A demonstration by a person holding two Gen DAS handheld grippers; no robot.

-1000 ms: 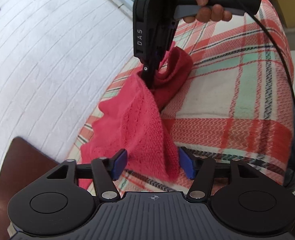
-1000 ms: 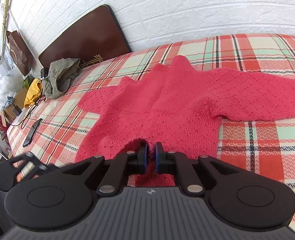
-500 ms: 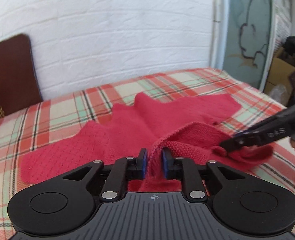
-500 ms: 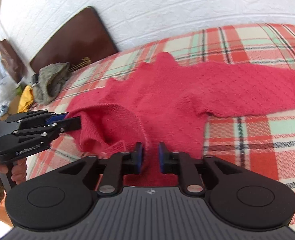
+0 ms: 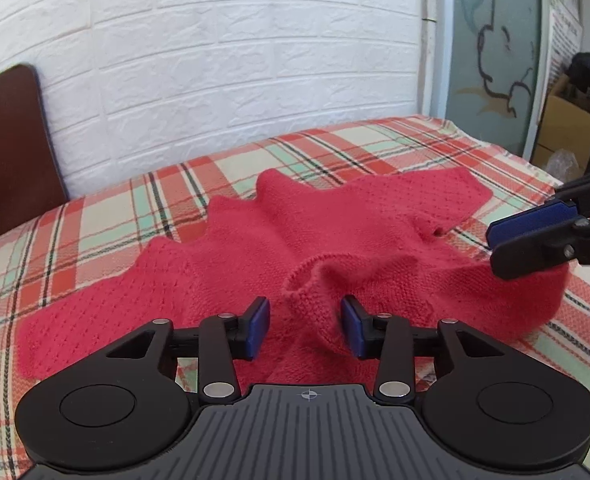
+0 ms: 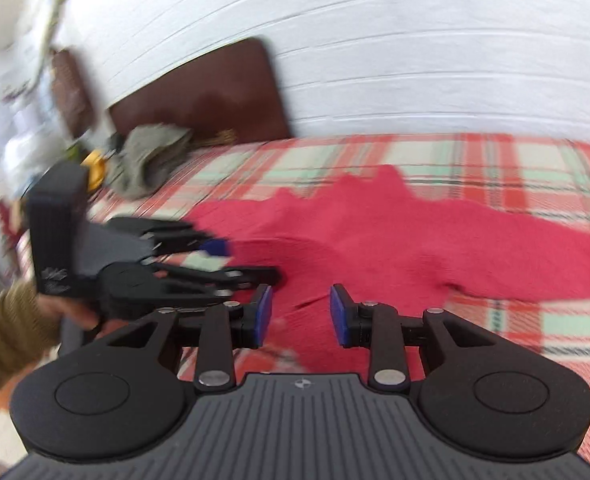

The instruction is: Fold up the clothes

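a red knitted sweater (image 5: pixel 279 248) is spread on a bed covered by a red, green and cream plaid blanket (image 5: pixel 107 216), both sleeves stretched out to the sides and the lower hem folded up into a rumpled ridge near the cameras. the left gripper (image 5: pixel 305 330), black with blue pads, is seen with its jaws parting; a raised fold of the hem stands between the pads, which are not pressed on it. the right gripper (image 6: pixel 299 314) is likewise opening, with red knit lying below the gap and nothing clamped. a brown padded headboard (image 6: pixel 199 100) is propped against a white brick-pattern wall (image 5: pixel 215 60), and a grey-green crumpled garment (image 6: pixel 147 160) is left beside it. the right wrist view is blurred.
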